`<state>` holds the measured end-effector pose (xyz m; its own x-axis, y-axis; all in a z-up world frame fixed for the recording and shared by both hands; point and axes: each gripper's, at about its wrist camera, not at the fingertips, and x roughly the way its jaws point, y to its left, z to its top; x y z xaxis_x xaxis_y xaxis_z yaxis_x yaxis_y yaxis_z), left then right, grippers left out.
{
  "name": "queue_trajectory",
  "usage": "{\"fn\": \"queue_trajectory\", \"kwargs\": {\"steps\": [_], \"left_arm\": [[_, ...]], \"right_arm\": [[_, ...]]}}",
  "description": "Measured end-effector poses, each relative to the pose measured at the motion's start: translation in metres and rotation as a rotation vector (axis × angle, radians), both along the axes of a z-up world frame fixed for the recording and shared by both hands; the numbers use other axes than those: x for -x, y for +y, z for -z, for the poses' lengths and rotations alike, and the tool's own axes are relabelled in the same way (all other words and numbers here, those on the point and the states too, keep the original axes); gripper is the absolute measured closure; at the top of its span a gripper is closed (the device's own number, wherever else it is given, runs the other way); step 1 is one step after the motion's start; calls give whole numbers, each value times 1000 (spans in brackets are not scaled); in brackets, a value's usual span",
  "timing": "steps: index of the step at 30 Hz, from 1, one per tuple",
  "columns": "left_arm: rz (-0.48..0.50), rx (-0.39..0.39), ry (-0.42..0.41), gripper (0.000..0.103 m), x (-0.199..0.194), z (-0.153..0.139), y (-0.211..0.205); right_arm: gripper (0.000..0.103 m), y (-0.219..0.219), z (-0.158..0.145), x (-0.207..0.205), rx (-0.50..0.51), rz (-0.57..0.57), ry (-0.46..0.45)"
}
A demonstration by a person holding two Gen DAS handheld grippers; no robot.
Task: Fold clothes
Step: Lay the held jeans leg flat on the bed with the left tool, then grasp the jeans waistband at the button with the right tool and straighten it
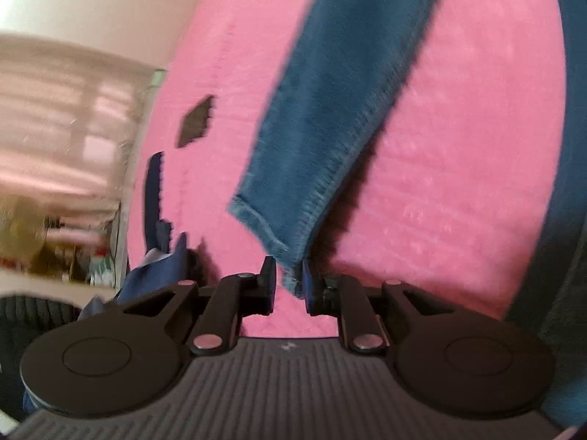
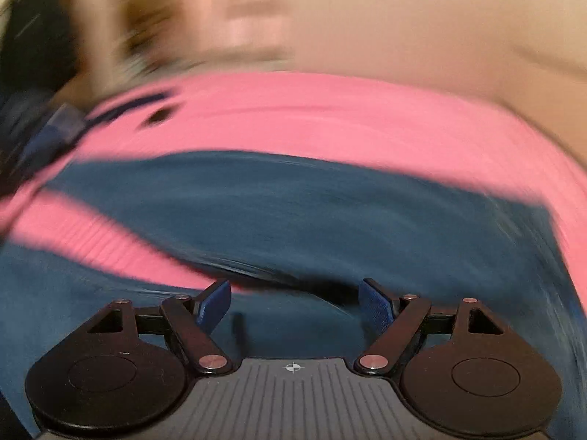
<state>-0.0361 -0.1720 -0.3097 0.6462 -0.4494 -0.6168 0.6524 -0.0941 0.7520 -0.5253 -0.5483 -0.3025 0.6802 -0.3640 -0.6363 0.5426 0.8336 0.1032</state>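
Note:
Blue jeans lie on a pink blanket (image 1: 458, 168). In the left wrist view one jeans leg (image 1: 330, 110) runs from the top down to its stitched hem. The hem corner (image 1: 293, 278) sits between the fingers of my left gripper (image 1: 290, 286), against the right pad. The jaws stand slightly apart, with pink showing in the gap. Another strip of denim (image 1: 567, 146) curves along the right edge. The right wrist view is blurred. There my right gripper (image 2: 295, 304) is wide open just above the jeans (image 2: 293, 212), holding nothing.
A small dark rectangle (image 1: 194, 121) lies on the blanket, with crumpled navy cloth (image 1: 154, 198) at the blanket's left edge, also in the right wrist view as navy cloth (image 2: 55, 132). Beyond that edge stand blurred shelves (image 1: 62, 183) and a pale wall (image 2: 403, 18).

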Motion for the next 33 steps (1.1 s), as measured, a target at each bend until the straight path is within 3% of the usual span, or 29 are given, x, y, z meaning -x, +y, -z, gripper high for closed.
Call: {"fn": "queue_trajectory", "kwargs": {"steps": [3, 6, 9, 12, 14, 17, 20, 24, 27, 29, 30, 32, 33], "left_arm": [[-35, 108, 64, 84, 20, -29, 1], [-1, 172, 161, 82, 59, -45, -10], [81, 206, 237, 79, 109, -52, -32], [167, 225, 306, 78, 155, -50, -68], [225, 237, 352, 77, 185, -49, -92], [311, 255, 421, 75, 231, -48, -128], [397, 273, 489, 73, 276, -46, -164], [457, 232, 506, 73, 315, -24, -193], [471, 202, 530, 73, 329, -10, -203], [481, 185, 519, 72, 337, -2, -206], [485, 185, 508, 71, 338, 1, -206], [490, 189, 496, 71, 340, 4, -206], [489, 193, 497, 71, 341, 4, -206]], "right_arm": [[24, -37, 10, 56, -147, 219, 13], [24, -55, 11, 101, -194, 331, 9], [24, -60, -11, 137, -120, 320, -66], [24, -83, -26, 156, -37, 277, -69], [24, -103, -32, 155, -13, 226, -65], [24, -149, -28, 137, -95, 137, -61], [24, -192, -13, 108, -134, 83, 29], [24, -236, 10, 83, -213, 56, 120], [24, -247, 20, 87, -287, 50, 79], [47, -248, 20, 95, -335, 43, 24], [53, -249, 20, 100, -373, 41, -1], [54, -249, 23, 110, -400, 60, -25], [62, -251, 26, 113, -411, 68, -29]]}}
